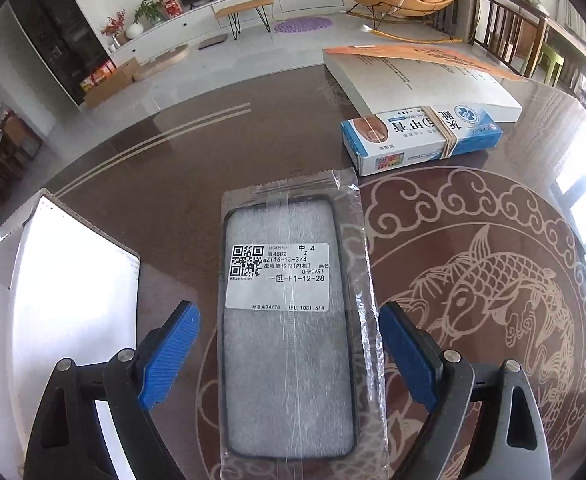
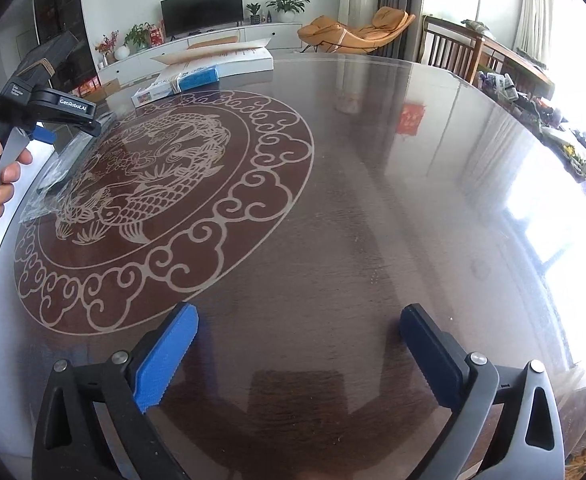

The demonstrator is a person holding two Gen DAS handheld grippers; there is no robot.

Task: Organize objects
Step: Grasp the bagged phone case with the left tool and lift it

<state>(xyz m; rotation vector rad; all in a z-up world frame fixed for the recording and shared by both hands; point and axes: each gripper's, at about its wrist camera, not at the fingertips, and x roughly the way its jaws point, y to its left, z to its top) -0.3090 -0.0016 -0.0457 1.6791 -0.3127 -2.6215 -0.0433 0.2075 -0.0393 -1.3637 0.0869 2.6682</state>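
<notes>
Between the spread blue pads of the left gripper (image 1: 289,354) lies a clear-bagged black phone case (image 1: 289,320), seemingly untouched, on the glossy brown worktop (image 2: 373,208). Right gripper (image 2: 299,354) stands wide open, empty.

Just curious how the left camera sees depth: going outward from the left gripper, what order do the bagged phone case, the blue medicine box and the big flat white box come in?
From the left gripper, nearest first:
1. Bagged phone case, lying between the open fingers.
2. Blue medicine box, farther out, to the right.
3. Flat white box, just behind the medicine box, touching or nearly so.
</notes>
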